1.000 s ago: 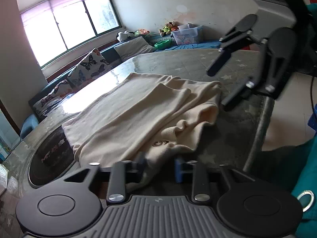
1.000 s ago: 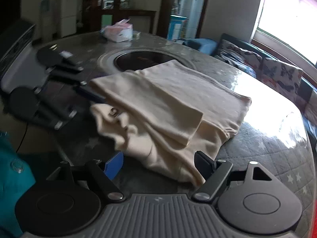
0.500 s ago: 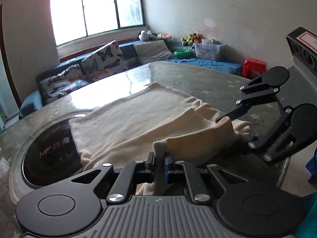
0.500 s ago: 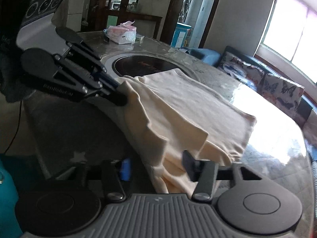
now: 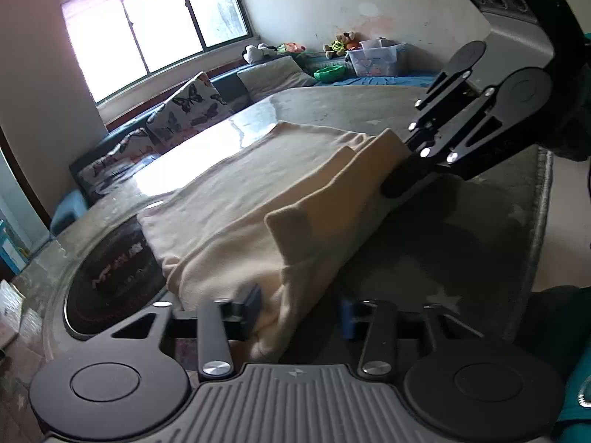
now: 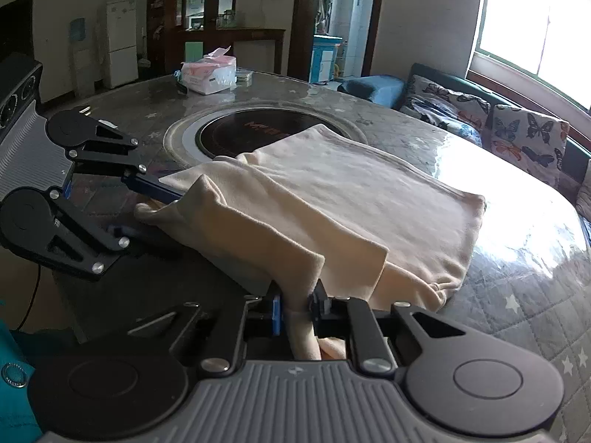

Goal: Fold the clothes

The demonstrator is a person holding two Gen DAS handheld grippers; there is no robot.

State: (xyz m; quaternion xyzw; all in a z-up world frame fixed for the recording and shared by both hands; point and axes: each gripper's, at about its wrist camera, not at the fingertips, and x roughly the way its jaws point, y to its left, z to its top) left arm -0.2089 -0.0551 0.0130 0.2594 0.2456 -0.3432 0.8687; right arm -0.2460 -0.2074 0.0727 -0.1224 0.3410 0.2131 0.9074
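Note:
A cream garment (image 5: pixel 258 192) (image 6: pixel 351 184) lies partly folded on the round grey table (image 6: pixel 517 295), its near edge lifted into a ridge between my two grippers. My right gripper (image 6: pixel 297 308) is closing, its pads pinching a bunched fold of this edge; the left wrist view shows it (image 5: pixel 397 168) at the ridge's far end. My left gripper (image 5: pixel 299 312) is opening: cloth hangs between the jaws and touches only the left pad (image 5: pixel 251 306). In the right wrist view the left gripper (image 6: pixel 159 214) straddles the cloth's other corner.
A dark round hob (image 6: pixel 258 129) (image 5: pixel 110 273) is set into the table, partly under the garment. A tissue box (image 6: pixel 208 74) stands at the far side. A sofa with butterfly cushions (image 6: pixel 517 129) runs beyond the table under the window. Teal clothing (image 6: pixel 14 387) shows at the near edge.
My right jaws have closed from wide apart onto the garment's near edge. My left jaws, pinched on a fold half a second ago, have spread apart. The edge has risen between them.

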